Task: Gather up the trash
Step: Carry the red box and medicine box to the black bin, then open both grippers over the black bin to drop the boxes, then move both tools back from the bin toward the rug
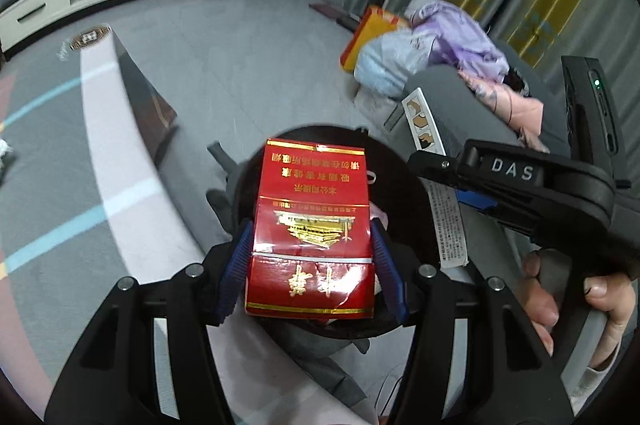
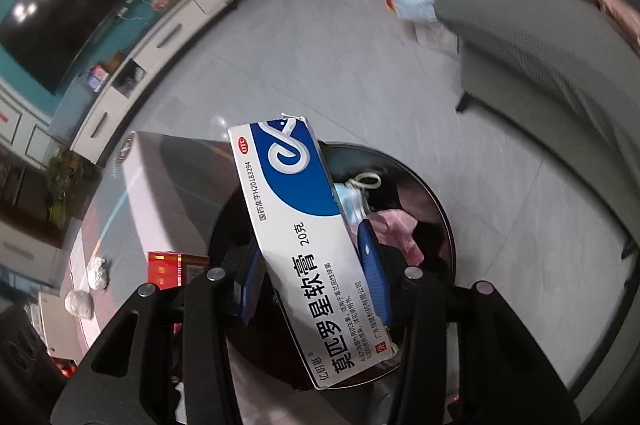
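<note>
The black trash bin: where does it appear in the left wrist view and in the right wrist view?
Left wrist view: black trash bin at centre, behind the red cigarette pack.
Right wrist view: centre-right, behind the ointment box.
Shared landmark: grey sofa.

Right tool [image 2: 312, 289] clamps ointment box [image 2: 304, 245] above bin [image 2: 436, 193].

Both wrist views look steeply down, close above the black bin [image 1: 400, 161] [image 2: 440, 201], sharing floor [image 1: 240, 37] [image 2: 320, 45] and sofa [image 1: 460, 93] [image 2: 540, 65].
</note>
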Motion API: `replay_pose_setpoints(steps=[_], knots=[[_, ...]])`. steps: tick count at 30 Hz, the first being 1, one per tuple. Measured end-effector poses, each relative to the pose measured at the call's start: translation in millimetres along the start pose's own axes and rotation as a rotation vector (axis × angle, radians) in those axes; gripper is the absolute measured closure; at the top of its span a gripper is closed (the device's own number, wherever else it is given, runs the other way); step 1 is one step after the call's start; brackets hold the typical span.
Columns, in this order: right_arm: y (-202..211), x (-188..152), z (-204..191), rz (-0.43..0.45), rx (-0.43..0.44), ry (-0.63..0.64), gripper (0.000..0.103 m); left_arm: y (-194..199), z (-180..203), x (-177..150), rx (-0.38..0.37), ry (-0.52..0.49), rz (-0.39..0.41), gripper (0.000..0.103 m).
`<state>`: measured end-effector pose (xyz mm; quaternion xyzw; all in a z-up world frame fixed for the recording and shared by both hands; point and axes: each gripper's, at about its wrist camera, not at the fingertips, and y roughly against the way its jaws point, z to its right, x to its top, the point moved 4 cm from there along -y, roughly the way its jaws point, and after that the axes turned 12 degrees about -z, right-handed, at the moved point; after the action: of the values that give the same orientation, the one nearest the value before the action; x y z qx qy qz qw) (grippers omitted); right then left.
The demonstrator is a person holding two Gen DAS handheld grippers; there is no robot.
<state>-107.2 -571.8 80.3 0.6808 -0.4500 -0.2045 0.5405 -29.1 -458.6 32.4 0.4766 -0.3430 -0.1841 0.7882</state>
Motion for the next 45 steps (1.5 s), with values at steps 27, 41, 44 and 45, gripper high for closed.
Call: replay_pose_setpoints(steps=[27,41,44,45], knots=[[-33,10,20,-0.106,-0.058,-0.077,0.037,-36,18,3,0.049,-0.075,-0.054,0.02],[-3,6,-35,0.105,0.01,0.049,0.009,87,-94,-1,0.154,0.134,0.163,0.005],[1,2,-62,0.158,0.047,0.103,0.003,130,-155,-16,0.231,0.25,0.247,0.003],[2,0,-76,0.186,0.047,0.135,0.003,146,-184,-24,0.255,0.311,0.272,0.003]])
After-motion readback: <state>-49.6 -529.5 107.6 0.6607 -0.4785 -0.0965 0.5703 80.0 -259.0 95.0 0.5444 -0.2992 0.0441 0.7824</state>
